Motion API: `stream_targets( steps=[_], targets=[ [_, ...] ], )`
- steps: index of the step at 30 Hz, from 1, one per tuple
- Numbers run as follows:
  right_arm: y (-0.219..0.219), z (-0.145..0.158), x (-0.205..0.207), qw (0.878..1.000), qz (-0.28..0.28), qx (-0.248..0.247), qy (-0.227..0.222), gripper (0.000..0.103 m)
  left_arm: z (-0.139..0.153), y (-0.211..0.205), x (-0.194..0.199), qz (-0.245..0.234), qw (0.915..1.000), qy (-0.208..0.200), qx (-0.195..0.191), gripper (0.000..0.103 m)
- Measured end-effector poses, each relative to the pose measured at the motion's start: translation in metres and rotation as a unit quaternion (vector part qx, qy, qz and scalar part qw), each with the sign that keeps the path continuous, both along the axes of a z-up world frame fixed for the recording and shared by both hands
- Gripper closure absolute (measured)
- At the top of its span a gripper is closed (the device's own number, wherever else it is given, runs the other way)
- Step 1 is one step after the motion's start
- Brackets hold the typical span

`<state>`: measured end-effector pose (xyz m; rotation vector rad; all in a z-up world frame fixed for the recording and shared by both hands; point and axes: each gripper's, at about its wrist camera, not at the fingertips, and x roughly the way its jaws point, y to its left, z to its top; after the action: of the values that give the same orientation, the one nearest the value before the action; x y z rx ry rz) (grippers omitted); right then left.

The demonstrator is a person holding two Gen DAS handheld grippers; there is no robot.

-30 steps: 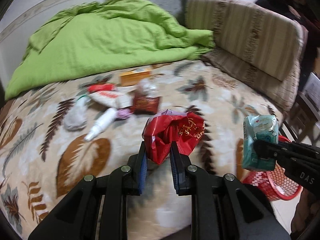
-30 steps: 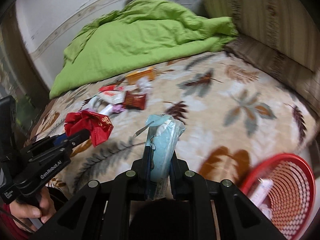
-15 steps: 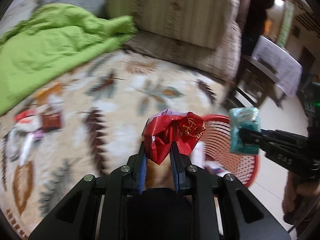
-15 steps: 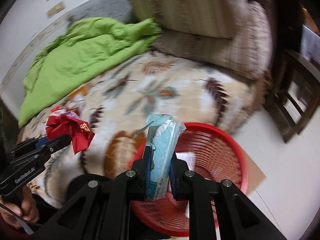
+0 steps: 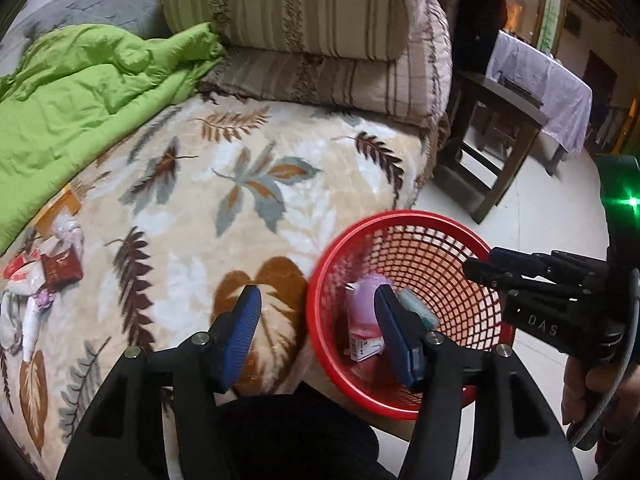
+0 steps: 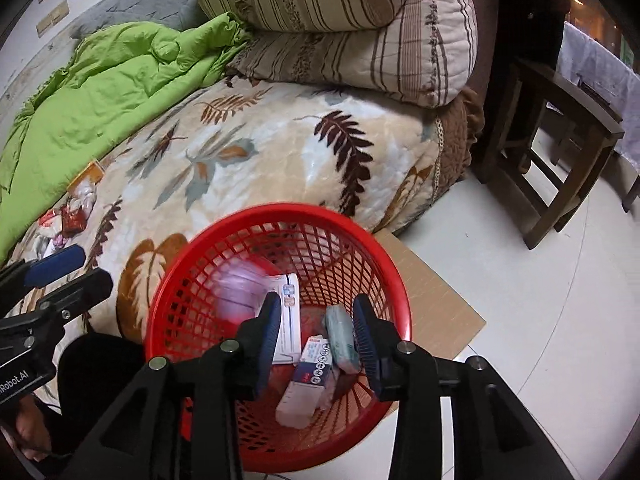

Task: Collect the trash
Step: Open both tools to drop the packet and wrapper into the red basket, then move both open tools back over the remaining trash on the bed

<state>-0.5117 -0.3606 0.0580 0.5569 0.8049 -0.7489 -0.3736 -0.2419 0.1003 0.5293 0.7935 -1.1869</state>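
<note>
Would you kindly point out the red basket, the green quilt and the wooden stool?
red basket (image 6: 384, 264), right wrist view, far rim.
green quilt (image 5: 80, 92), left wrist view, middle folds.
wooden stool (image 6: 568, 96), right wrist view, seat top.

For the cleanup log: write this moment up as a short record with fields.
left gripper: jaws opening, nothing between them, at the near rim of the basket
right gripper: jaws opening over the basket, teal tissue pack loose beside its right finger
red mesh basket: on the floor against the bed, holds small boxes, the tissue pack, a blurred pink item
leaf-print blanket: wrappers and a tube left at its far left
</note>
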Motion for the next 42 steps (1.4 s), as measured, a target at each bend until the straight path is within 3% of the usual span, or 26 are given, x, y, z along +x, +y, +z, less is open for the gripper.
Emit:
stream_targets(
  steps=[13, 23, 33, 42],
  targets=[
    [0.028, 0.023, 0.044, 0.999, 0.045, -0.017, -0.023, 0.053, 0.018, 0.05, 0.054, 0.082, 0.9962, -0.003, -0.027, 0.042],
    [0.067, 0.045, 0.094, 0.992, 0.114, -0.034, -0.041, 0.049, 0.025, 0.098, 0.098, 0.144, 0.9887, 0.009, -0.041, 0.04],
    [0.103, 0.056, 0.143, 0.981, 0.181, -0.045, -0.049, 0.047, 0.02, 0.159, 0.164, 0.236, 0.9696, 0.034, -0.057, 0.038],
    [0.128, 0.054, 0.178, 0.97, 0.232, -0.048, -0.052, 0.046, -0.001, 0.209, 0.22, 0.308, 0.949, 0.049, -0.045, 0.038]
  ],
)
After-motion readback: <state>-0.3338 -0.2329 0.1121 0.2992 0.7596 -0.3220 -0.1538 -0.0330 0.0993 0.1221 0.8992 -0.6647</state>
